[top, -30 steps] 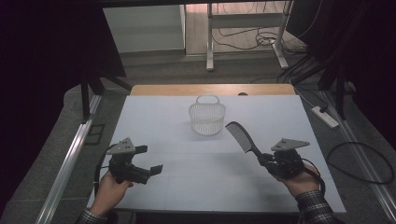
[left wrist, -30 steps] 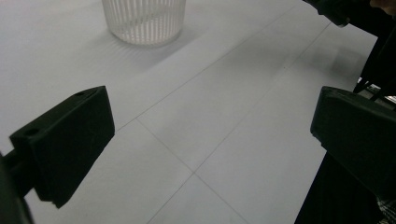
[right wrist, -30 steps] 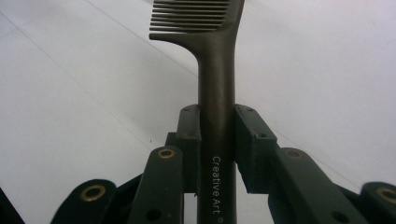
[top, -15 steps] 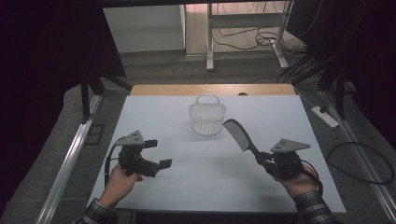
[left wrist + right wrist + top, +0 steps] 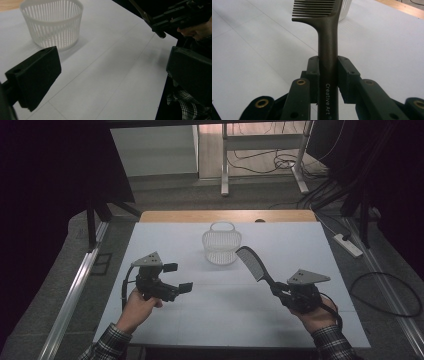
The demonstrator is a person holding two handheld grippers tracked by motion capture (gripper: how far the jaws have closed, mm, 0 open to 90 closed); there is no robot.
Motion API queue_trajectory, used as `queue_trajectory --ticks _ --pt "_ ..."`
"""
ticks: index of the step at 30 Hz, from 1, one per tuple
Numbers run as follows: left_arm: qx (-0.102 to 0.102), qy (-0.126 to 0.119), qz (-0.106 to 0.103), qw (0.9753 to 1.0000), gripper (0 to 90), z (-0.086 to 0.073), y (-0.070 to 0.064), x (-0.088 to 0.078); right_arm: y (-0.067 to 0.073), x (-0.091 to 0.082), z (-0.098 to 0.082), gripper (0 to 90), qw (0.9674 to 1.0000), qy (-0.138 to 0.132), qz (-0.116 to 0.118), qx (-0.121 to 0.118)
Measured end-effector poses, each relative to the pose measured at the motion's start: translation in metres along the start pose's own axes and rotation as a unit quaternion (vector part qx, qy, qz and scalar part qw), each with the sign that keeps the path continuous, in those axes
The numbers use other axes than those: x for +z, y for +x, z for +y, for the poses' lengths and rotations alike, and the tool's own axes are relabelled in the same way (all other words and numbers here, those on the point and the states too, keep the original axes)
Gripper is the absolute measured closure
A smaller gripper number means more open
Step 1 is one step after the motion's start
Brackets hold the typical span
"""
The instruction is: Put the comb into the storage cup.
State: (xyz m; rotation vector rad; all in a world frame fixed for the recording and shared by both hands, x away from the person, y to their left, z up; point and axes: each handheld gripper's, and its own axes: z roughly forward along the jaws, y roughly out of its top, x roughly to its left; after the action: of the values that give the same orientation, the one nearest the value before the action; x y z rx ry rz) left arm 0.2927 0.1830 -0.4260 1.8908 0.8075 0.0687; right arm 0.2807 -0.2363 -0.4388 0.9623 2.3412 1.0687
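1. The comb (image 5: 252,263) is dark, with a long straight handle and fine teeth along one side of its head. It sits right of centre in the high view, raised and slanting toward the upper left.
2. Its handle, printed "Creative Art", is clamped between the right gripper (image 5: 328,75) pads.

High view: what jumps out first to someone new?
The dark comb clamped by its handle in the right hand-held gripper, raised above the white table with its toothed head pointing at the basket. That white slatted basket stands empty mid-table toward the far edge. The left hand-held gripper hovers open, holding nothing.
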Motion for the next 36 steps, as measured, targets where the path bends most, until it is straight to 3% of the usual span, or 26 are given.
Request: queue_trajectory --ticks 17,36 --pt "-0.011 -0.002 -0.028 0.9995 0.0 0.016 -0.003 0.026 0.012 0.005 0.005 72.9 0.9998 -0.019 0.0 -0.01" --pt "-0.039 0.003 -0.055 0.9977 0.0 0.016 -0.012 0.053 0.029 0.015 0.013 72.9 0.9992 -0.035 0.009 -0.018"
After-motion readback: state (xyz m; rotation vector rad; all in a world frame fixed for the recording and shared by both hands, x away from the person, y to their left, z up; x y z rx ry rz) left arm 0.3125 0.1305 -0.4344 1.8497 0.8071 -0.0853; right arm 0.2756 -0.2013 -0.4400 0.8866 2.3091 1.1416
